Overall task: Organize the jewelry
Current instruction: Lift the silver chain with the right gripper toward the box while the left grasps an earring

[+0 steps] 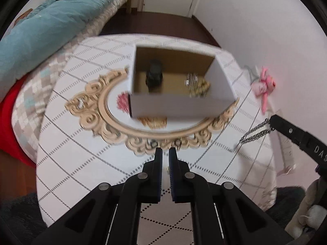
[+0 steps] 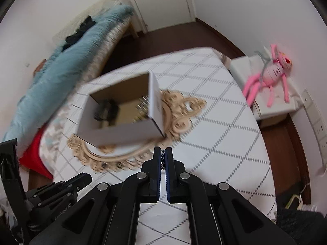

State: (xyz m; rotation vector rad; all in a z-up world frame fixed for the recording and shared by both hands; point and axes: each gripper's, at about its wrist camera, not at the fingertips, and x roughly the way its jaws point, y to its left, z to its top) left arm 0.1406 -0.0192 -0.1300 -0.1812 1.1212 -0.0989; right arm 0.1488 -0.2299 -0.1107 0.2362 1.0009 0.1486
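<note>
Left tongs (image 1: 165,151) sit nearly closed and empty above the table (image 1: 85,163). Right tongs (image 2: 162,153) pinch a silver chain (image 1: 253,135) that dangles right of the open box (image 1: 179,106), which holds other jewelry (image 1: 197,85).

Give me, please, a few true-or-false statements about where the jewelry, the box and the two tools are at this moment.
1. The right tool grips a silver chain. True.
2. The box is closed with a lid. False: it is open on top, with jewelry inside.
3. The box rests on an ornate mirror. True.
4. The left tool holds a necklace. False: nothing shows between its nearly closed fingers.
5. The pink plush toy lies in the box. False: it lies beside the wall.
</note>
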